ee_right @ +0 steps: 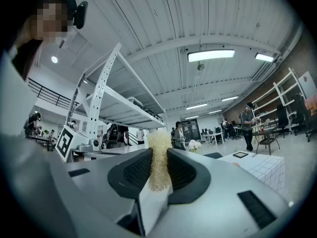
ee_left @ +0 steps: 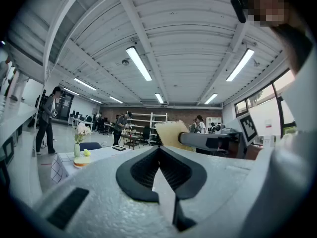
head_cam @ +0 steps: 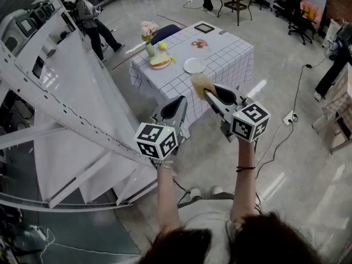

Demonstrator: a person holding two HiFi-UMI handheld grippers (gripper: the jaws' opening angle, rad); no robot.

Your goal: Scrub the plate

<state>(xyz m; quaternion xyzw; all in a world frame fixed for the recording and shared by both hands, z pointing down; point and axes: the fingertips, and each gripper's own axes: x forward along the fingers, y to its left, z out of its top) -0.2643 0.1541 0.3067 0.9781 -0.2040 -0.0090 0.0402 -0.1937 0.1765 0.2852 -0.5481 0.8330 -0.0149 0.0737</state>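
A white plate (head_cam: 193, 65) lies near the front edge of a table with a checked cloth (head_cam: 234, 59), well beyond both grippers. My right gripper (head_cam: 209, 95) is held up in the air, shut on a yellow scrubbing sponge (head_cam: 202, 84). In the right gripper view the sponge (ee_right: 159, 157) stands pinched between the jaws. Beside it my left gripper (head_cam: 177, 104) is raised too, shut with nothing in it; its jaws (ee_left: 159, 150) meet at the tips. The left gripper view shows the sponge (ee_left: 171, 133) to the right at the tip of the other gripper.
On the table stand a vase of flowers (head_cam: 148, 37), a dish with a yellow item (head_cam: 160, 61) and a dark framed square (head_cam: 204, 28). A white steel staircase (head_cam: 66, 92) fills the left. People walk at the back (head_cam: 88, 15). A cable and power strip (head_cam: 289, 117) lie on the floor.
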